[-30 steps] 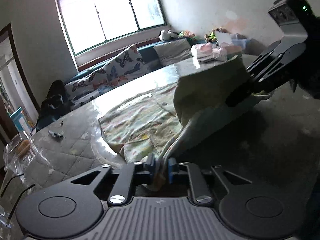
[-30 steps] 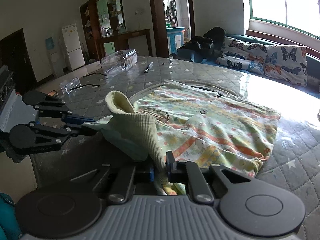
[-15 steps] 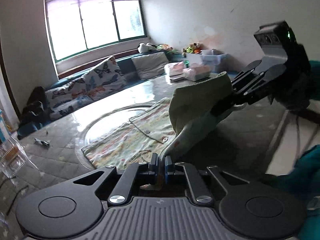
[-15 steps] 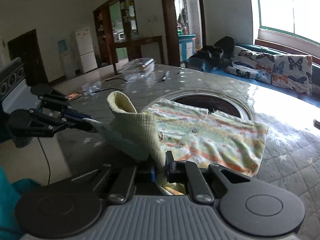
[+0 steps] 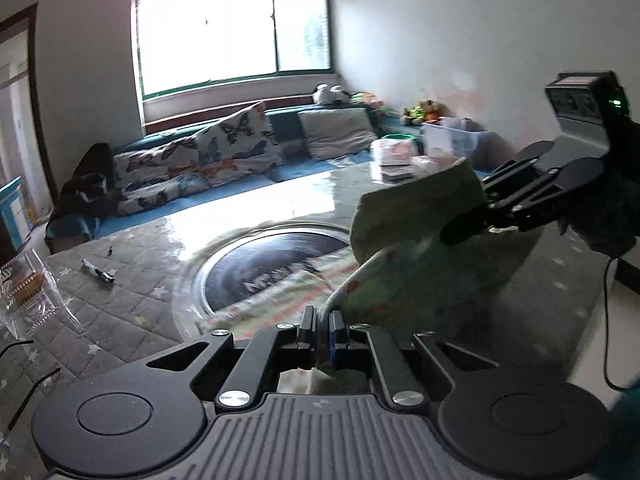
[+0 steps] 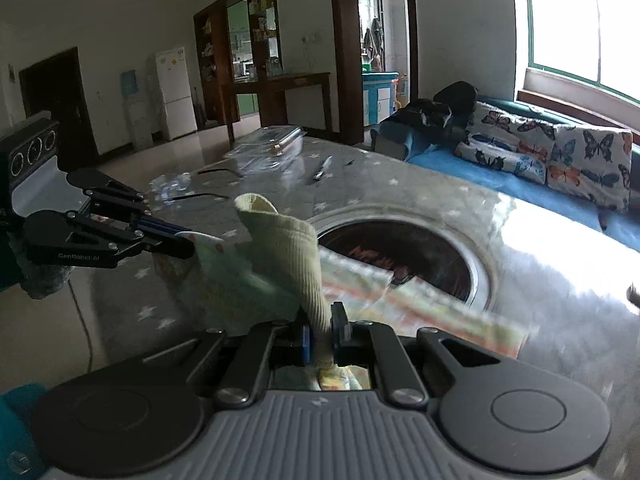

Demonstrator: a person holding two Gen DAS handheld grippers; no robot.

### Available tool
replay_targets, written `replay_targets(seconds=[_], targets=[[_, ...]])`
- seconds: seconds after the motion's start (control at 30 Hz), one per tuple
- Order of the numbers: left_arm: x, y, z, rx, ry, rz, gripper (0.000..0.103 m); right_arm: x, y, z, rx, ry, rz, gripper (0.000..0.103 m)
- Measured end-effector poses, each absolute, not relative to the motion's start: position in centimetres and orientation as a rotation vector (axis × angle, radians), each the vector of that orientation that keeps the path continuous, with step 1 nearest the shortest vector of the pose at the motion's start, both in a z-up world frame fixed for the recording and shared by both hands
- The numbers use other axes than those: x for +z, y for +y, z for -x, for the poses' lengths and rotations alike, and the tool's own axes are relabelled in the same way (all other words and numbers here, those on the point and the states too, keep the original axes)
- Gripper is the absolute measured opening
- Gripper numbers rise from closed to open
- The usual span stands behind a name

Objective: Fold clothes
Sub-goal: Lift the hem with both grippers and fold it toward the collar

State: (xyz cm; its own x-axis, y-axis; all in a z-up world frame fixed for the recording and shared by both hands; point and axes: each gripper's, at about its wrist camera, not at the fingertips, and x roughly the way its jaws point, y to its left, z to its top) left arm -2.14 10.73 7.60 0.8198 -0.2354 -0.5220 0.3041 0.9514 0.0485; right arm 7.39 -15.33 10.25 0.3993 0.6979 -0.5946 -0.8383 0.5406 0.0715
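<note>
A light patterned shirt [image 5: 280,298] with a pale ribbed hem [image 5: 416,204] is lifted at its near edge, while its far part trails over the grey quilted table [image 5: 132,292]. My left gripper [image 5: 322,320] is shut on one corner of the cloth. My right gripper [image 5: 460,234] pinches the ribbed hem at the right, level with it. In the right wrist view, the right gripper [image 6: 322,326] is shut on the ribbed hem [image 6: 284,244]. There the left gripper [image 6: 188,246] holds the shirt's other corner, and the shirt [image 6: 420,306] is blurred by motion.
A round dark inset [image 5: 272,260] lies in the table's middle, half under the shirt. A marker pen [image 5: 98,272] and a clear plastic box [image 5: 24,300] sit at the far left. A sofa with butterfly cushions [image 5: 200,164] runs behind. A thin cable [image 5: 606,320] hangs at the right.
Both grippers have risen and drawn the shirt toward the near table edge. The shirt has slid off the round dark inset, which now shows.
</note>
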Motion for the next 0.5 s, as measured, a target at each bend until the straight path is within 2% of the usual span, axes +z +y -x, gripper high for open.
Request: replay_targets(seconds=[0.2, 0.5], targets=[[6.7, 12.4, -4.1, -0.238, 0.592, -0.105, 0.006, 9.5, -12.0, -12.8, 0.951, 0.637, 0.309, 0.009], [2.6, 14.1, -11.3, -0.19, 0.743, -0.07, 0.007, 4.5, -8.4, -18.6, 0.884, 0.736, 0.333, 0.009]])
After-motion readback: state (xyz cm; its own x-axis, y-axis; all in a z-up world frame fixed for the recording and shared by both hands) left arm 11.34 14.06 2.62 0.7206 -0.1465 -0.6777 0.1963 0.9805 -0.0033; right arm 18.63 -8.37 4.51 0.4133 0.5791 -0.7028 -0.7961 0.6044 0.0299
